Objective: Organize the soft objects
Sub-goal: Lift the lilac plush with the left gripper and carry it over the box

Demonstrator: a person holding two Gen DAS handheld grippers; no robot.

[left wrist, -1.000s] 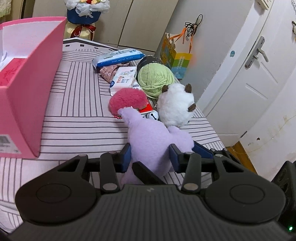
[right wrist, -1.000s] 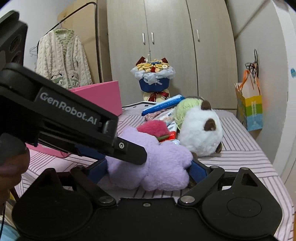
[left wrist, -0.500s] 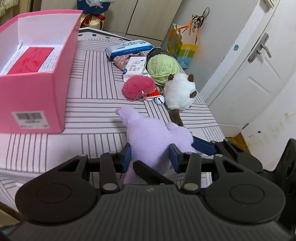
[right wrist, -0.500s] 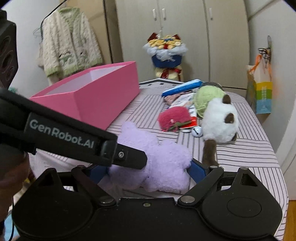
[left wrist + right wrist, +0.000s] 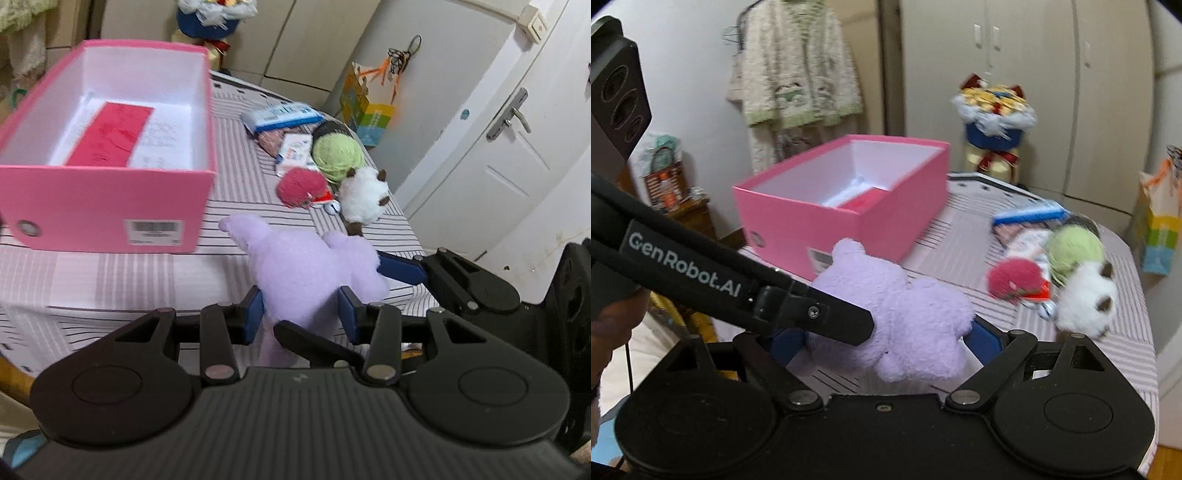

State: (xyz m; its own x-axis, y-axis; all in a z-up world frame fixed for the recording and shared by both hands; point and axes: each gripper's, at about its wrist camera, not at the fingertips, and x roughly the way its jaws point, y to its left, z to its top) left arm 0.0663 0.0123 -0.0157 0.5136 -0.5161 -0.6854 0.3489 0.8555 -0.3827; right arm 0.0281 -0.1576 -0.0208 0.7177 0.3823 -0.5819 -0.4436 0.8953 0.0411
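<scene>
A lilac plush toy (image 5: 295,266) is held up above the striped table by both grippers. My left gripper (image 5: 299,310) is shut on its lower part. My right gripper (image 5: 886,343) is shut on the lilac plush toy (image 5: 905,317) from the other side. An open pink box (image 5: 110,199) stands on the table to the left, also in the right wrist view (image 5: 849,206). A white plush (image 5: 364,195), a red fluffy ball (image 5: 301,184) and a green yarn ball (image 5: 338,155) lie at the table's right side.
Packets of wipes (image 5: 282,116) and a small packet (image 5: 293,153) lie behind the yarn. A flower bouquet (image 5: 993,122) stands past the table's far end. A white door (image 5: 491,147) is at the right. A cardigan (image 5: 794,74) hangs on the left wall.
Both grippers have lifted the lilac plush off the table and carried it up and toward the pink box, whose open inside now shows.
</scene>
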